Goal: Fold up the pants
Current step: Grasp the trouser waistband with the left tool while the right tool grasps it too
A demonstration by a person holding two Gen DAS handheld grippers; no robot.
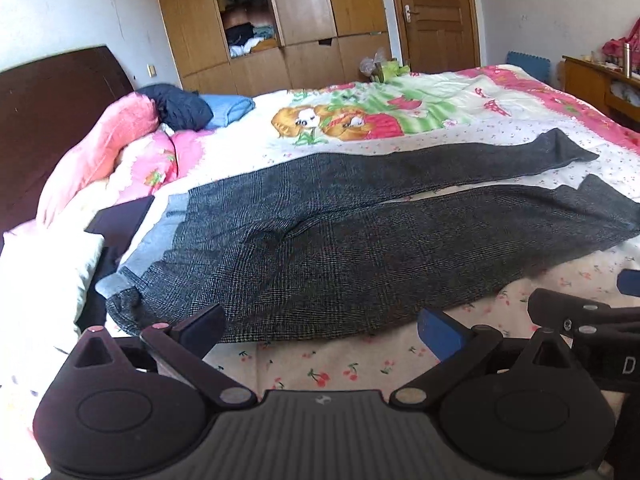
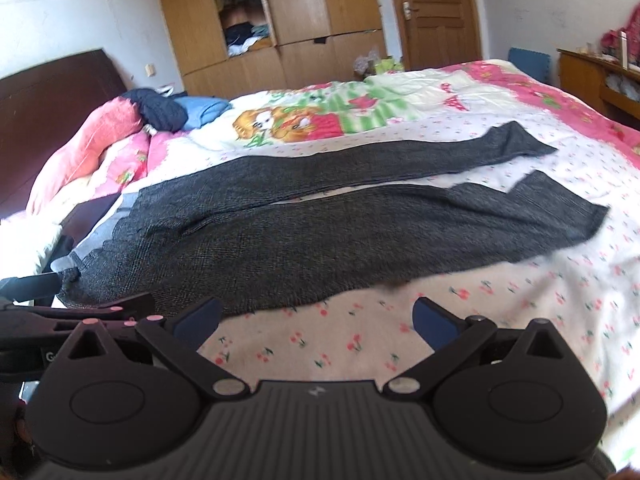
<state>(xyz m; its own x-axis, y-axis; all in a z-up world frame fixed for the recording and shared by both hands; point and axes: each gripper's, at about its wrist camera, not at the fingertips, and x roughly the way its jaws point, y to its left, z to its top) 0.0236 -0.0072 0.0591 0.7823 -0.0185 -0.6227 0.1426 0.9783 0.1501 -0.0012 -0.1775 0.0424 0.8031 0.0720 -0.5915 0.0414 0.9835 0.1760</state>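
Dark grey checked pants [image 1: 320, 240] lie flat on the bed, waistband at the left, both legs stretched to the right and slightly apart. They also show in the right wrist view [image 2: 320, 224]. My left gripper [image 1: 322, 328] is open and empty, just above the near edge of the pants. My right gripper [image 2: 316, 318] is open and empty, over the bedsheet just in front of the near leg. The right gripper shows at the right edge of the left wrist view [image 1: 580, 316]. The left gripper shows at the left edge of the right wrist view [image 2: 80, 312].
The bed has a floral cartoon quilt [image 1: 360, 120] and pink bedding and pillows [image 1: 100, 152] at the dark headboard [image 1: 52, 120]. Folded dark and blue clothes [image 1: 200, 110] lie near the pillows. A wooden wardrobe [image 1: 280, 20], a door [image 1: 436, 12] and a side cabinet [image 1: 600, 80] stand behind.
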